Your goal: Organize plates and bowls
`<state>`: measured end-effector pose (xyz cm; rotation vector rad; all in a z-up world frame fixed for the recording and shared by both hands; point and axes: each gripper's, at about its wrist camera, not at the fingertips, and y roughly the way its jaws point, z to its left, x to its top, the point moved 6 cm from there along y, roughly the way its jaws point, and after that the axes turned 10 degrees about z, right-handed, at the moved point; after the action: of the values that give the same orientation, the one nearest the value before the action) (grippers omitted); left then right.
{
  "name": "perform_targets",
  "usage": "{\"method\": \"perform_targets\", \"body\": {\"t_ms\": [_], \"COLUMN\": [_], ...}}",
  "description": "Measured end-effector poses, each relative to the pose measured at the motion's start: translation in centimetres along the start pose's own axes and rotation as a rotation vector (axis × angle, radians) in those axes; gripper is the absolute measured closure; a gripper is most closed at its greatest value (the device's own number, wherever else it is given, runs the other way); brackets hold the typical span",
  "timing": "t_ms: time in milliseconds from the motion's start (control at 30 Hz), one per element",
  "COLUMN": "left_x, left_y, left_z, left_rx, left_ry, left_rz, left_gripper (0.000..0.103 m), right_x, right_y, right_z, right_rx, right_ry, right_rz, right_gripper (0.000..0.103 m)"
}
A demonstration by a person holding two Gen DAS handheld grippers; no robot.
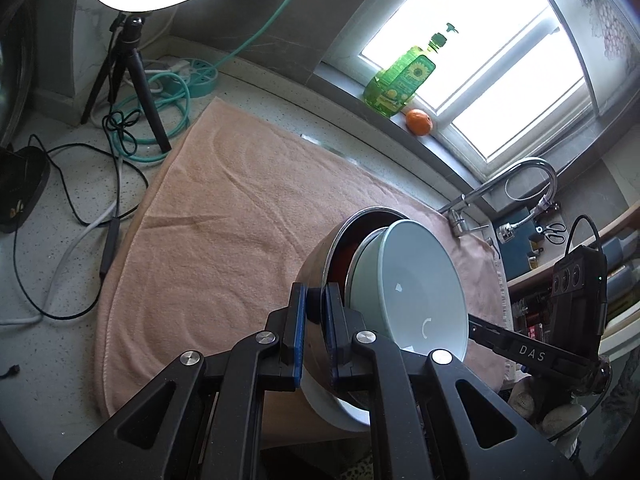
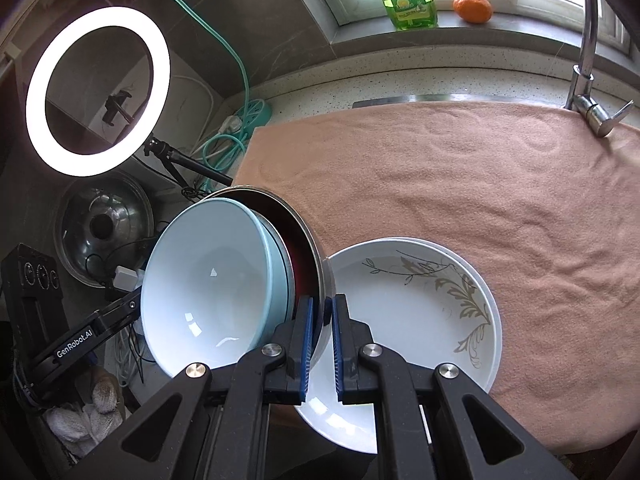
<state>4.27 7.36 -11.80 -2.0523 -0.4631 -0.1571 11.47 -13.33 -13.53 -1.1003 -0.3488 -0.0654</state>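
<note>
A stack of nested bowls is held tilted above the pink towel [image 1: 224,216]. The outer one is a steel bowl [image 1: 316,264] with a dark red inside; a pale blue bowl [image 1: 420,280] sits in it. My left gripper [image 1: 316,300] is shut on the steel bowl's rim. In the right wrist view my right gripper [image 2: 320,316] is shut on the steel bowl's rim [image 2: 318,264] on the opposite side, with the pale blue bowl [image 2: 212,280] to its left. A white plate with a leaf pattern [image 2: 420,312] lies on the towel [image 2: 480,184] under the stack.
A ring light on a tripod [image 1: 132,40] and cables [image 1: 120,152] stand on the counter to the left. A tap [image 2: 588,80] rises at the towel's far right. A green soap bottle [image 1: 400,80] and an orange [image 1: 419,122] sit on the windowsill. A steel lid [image 2: 104,232] lies at left.
</note>
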Motion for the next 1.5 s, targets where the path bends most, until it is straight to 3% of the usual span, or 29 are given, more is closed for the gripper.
{"method": "perform_targets", "body": {"t_ms": [433,700,1500], "left_x": [-0.8,-1.5,-1.8], "left_y": [4.1,5.7,7.0], "left_z": [-4.0,-4.9,-4.2], "left_rx": [-0.036,-0.020,-0.007], "left_ry": [0.067,0.085,0.097], "left_rz": [0.099,0.137,0.169], "left_gripper": [0.096,0.096,0.096], "right_x": [-2.0,-2.8,-2.9], "right_y": [-2.3,-1.7,-0.4], "right_z": [-6.0,-8.3,-8.9], "right_rx": [-0.035,-0.042,-0.044], "right_ry": [0.104,0.140,0.157], "right_rz": [-0.027,-0.015,0.001], "right_gripper": [0.094,0.094,0.094]}}
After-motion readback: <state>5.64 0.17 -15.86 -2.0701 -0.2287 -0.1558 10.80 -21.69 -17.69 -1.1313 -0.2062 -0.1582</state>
